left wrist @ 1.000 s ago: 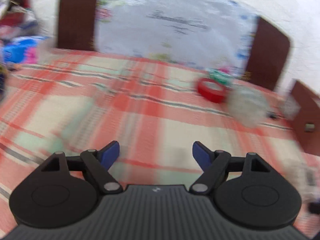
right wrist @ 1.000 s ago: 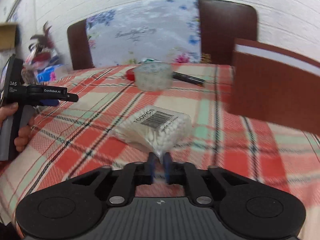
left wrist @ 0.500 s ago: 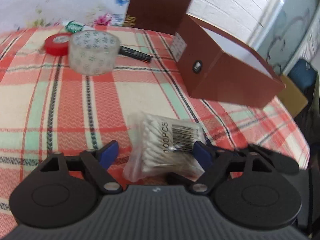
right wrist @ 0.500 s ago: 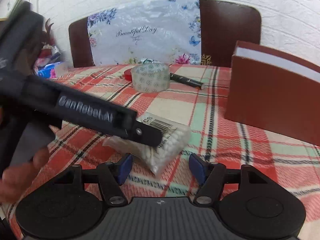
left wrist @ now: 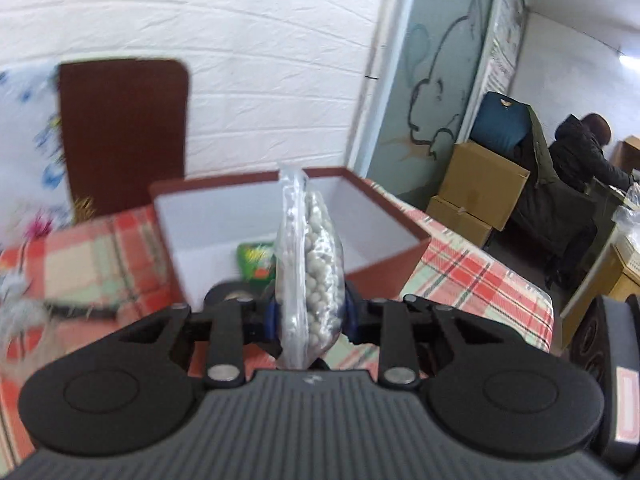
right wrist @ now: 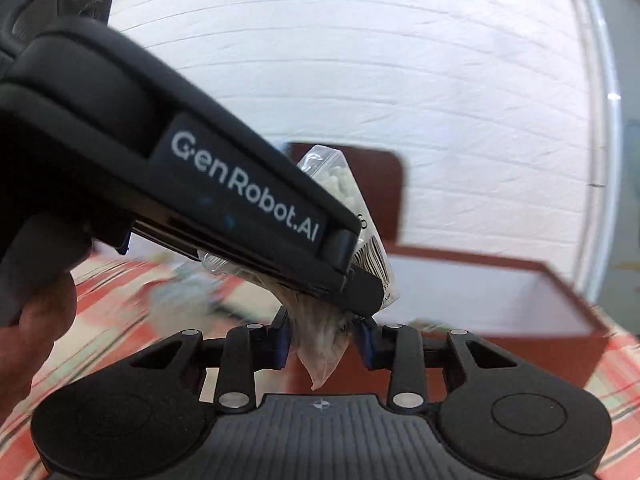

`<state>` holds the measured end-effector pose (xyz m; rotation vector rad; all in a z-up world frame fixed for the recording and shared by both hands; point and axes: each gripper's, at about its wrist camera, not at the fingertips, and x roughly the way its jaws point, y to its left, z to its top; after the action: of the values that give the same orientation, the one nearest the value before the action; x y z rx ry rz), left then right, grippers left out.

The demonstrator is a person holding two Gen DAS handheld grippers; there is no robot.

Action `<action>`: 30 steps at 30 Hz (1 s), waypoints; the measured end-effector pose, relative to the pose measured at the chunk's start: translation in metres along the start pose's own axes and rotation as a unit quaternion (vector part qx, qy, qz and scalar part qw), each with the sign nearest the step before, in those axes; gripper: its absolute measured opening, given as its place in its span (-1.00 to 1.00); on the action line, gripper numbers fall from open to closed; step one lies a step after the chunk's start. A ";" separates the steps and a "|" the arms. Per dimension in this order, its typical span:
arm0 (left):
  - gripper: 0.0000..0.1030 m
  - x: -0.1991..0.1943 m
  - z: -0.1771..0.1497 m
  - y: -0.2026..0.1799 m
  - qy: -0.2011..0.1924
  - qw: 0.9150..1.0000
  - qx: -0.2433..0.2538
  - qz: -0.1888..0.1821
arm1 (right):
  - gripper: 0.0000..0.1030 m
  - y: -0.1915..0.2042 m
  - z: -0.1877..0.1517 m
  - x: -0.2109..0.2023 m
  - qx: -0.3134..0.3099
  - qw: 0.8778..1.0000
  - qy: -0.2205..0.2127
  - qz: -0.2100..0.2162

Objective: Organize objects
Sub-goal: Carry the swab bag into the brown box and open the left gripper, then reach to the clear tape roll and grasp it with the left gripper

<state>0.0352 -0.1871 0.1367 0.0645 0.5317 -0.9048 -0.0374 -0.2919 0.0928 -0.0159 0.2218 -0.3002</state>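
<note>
- While its jaws are closing, the left gripper (left wrist: 310, 318) holds the bag of cotton swabs (left wrist: 310, 264) between its blue pads, which press on both flat sides of the bag.
- Seen from the left wrist, the bag stands upright on its edge, with its long axis running up from the gripper and its sealed top edge at the highest point.
- Just beyond this gripper, and lower, stands the open brown box (left wrist: 394, 270) on the checked tabletop (left wrist: 472, 276); the bag is above the near wall of the box, not inside it.
- Inside the box lie a green packet (left wrist: 256, 258) and a black tape roll (left wrist: 218, 296), both partly hidden.
- From the right wrist view, the left gripper crosses from the upper left, and the lower corner of the bag hangs down between the fingers of the right gripper (right wrist: 324, 346).
- Jaws of the right gripper are closing too, but whether its pads already touch the bag I cannot tell.
</note>
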 end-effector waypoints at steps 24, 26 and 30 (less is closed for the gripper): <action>0.36 0.026 -0.017 0.008 -0.001 0.990 -0.009 0.142 | 0.43 -0.015 -0.025 -0.010 0.039 0.998 -0.011 -0.055; 0.36 0.017 -0.026 0.015 0.003 0.988 -0.014 0.151 | 0.43 -0.005 -0.029 -0.003 0.046 0.998 0.010 -0.041; 0.36 0.009 -0.051 0.041 0.038 0.979 -0.036 0.196 | 0.43 0.017 -0.040 -0.004 0.046 0.997 0.054 -0.007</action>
<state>0.0498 -0.1544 0.0815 0.1352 0.5975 -0.4984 -0.0450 -0.2739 0.0537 0.0893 0.3144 -0.3251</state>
